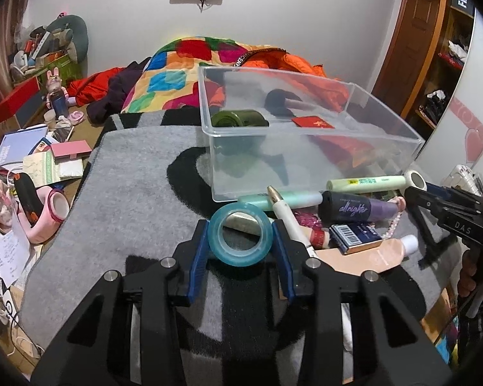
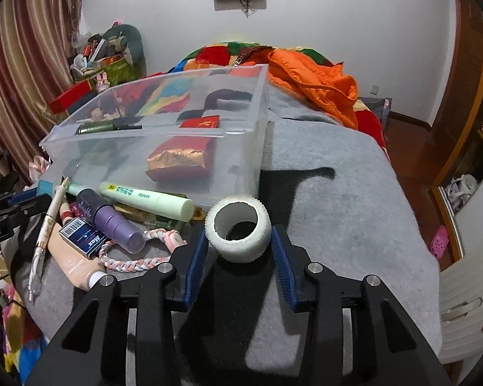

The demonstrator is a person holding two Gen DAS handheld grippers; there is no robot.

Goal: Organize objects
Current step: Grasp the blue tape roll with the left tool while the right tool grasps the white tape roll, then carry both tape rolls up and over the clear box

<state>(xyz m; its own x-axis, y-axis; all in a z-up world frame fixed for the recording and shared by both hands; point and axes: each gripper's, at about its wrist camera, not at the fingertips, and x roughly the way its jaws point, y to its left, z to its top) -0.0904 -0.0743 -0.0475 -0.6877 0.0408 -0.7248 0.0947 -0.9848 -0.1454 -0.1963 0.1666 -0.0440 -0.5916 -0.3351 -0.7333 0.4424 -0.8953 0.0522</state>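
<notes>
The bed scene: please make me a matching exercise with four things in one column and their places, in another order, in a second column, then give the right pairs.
Things:
1. blue tape roll
2. white tape roll
3. red card
4. purple bottle

Places:
A. inside the clear bin
B. between the fingers of the right claw
C. on the blanket in front of the bin, among the loose items
D. between the fingers of the left claw

Pairs: 1-D, 2-B, 3-A, 4-C
</notes>
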